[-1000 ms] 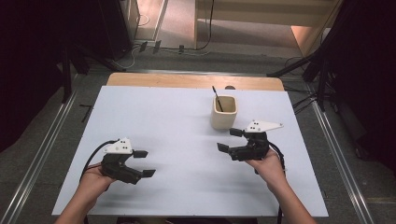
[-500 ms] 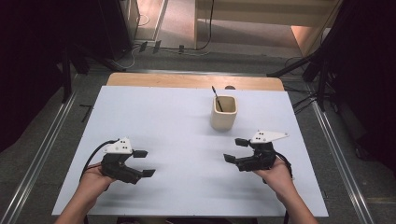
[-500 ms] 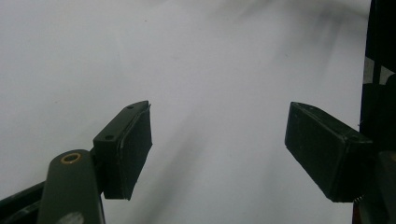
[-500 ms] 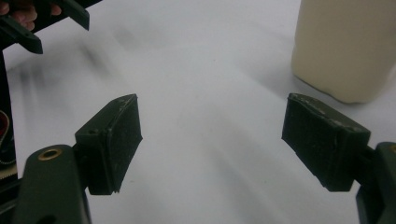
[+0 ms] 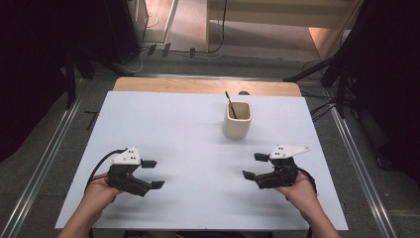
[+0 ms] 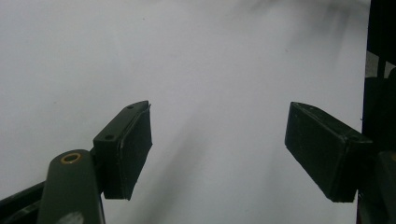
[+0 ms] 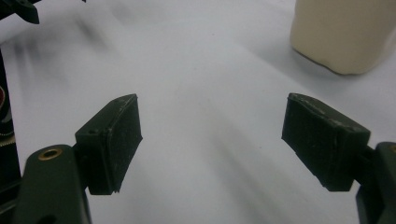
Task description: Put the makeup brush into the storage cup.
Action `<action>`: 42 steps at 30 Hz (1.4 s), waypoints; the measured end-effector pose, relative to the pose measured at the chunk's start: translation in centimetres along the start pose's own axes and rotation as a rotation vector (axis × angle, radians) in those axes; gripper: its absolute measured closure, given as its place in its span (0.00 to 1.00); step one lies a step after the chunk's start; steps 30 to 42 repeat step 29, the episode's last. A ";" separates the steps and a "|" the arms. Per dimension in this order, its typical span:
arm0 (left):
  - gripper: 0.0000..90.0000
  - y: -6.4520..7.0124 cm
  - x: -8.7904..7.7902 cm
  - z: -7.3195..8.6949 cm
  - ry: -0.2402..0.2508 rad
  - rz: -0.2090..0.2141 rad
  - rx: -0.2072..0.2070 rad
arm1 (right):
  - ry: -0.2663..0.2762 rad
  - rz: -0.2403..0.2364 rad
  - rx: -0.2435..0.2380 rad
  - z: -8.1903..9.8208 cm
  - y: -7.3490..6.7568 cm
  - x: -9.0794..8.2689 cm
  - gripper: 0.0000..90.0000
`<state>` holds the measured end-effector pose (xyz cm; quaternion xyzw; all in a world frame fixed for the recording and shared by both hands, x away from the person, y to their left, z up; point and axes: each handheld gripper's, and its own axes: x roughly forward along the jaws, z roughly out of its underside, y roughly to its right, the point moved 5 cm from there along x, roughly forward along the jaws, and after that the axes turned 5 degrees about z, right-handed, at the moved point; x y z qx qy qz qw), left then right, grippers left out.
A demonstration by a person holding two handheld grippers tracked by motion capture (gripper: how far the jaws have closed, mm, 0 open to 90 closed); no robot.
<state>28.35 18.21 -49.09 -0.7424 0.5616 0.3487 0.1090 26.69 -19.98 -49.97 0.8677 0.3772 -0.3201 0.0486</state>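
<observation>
- Looking down in the high view, the left gripper (image 5: 150, 174) is hovering low over the white rectangular tabletop (image 5: 173, 134), its jaws standing wide apart with nothing between them. The right gripper (image 5: 255, 166) is sitting opposite it, well apart, jaws also spread and empty. A cream rounded-square ceramic cup (image 5: 237, 120) holding a thin black stick (image 5: 230, 104) is standing beyond the right gripper, near it and slightly to its left-gripper side.
- Riding on the left gripper (image 6: 218, 149), its view is showing two black jaws parted widely over bare white tabletop (image 6: 196, 60).
- Riding on the right gripper (image 7: 212, 149), its view is showing parted jaws clasping nothing, with the cream cup (image 7: 345, 32) standing ahead, beyond the right-hand jaw and clear of it.
</observation>
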 end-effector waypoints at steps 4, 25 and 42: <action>0.26 -0.1 0.1 0.0 -0.001 0.000 -0.001 | -0.006 0.010 0.012 0.4 0.2 -0.5 0.23; 0.26 0.0 0.1 0.0 -0.001 -0.005 0.011 | -0.023 0.000 0.004 0.9 0.3 -0.7 0.24; 0.26 0.0 0.1 0.0 0.013 -0.006 0.010 | -0.023 0.002 0.005 0.9 0.4 -0.7 0.24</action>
